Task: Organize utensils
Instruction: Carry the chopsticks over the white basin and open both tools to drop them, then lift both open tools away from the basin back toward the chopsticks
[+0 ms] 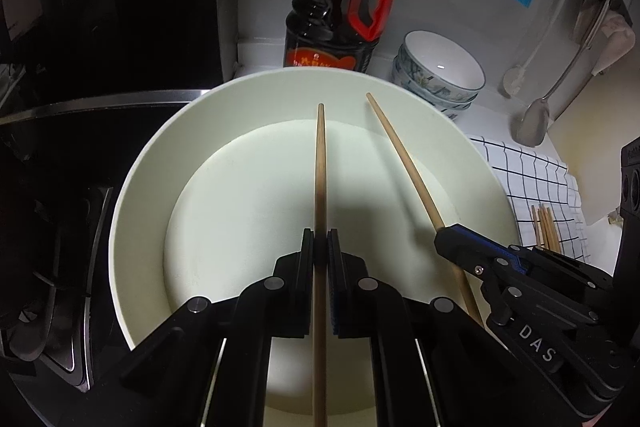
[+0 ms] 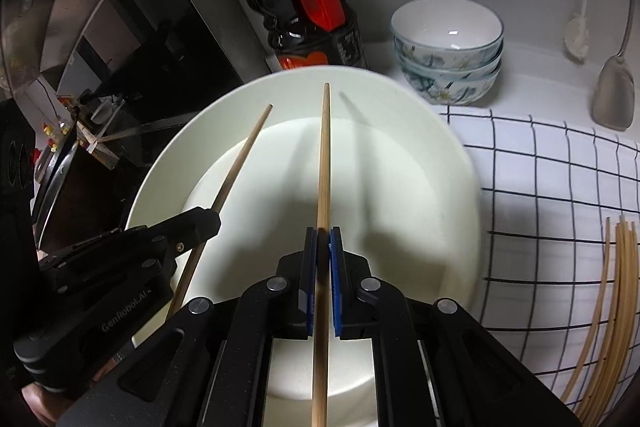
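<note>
Wooden chopstick [image 1: 320,167] clamped in left jaws, second chopstick [image 2: 325,155] in right jaws, above pan [image 1: 132,187]

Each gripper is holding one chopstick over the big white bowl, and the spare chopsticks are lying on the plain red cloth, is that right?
Not quite. The cloth is white with a black grid, not plain red; the right wrist view shows it, with the spare chopsticks lying on it. The rest holds: the left gripper and right gripper each hold one chopstick over the big white bowl.
</note>
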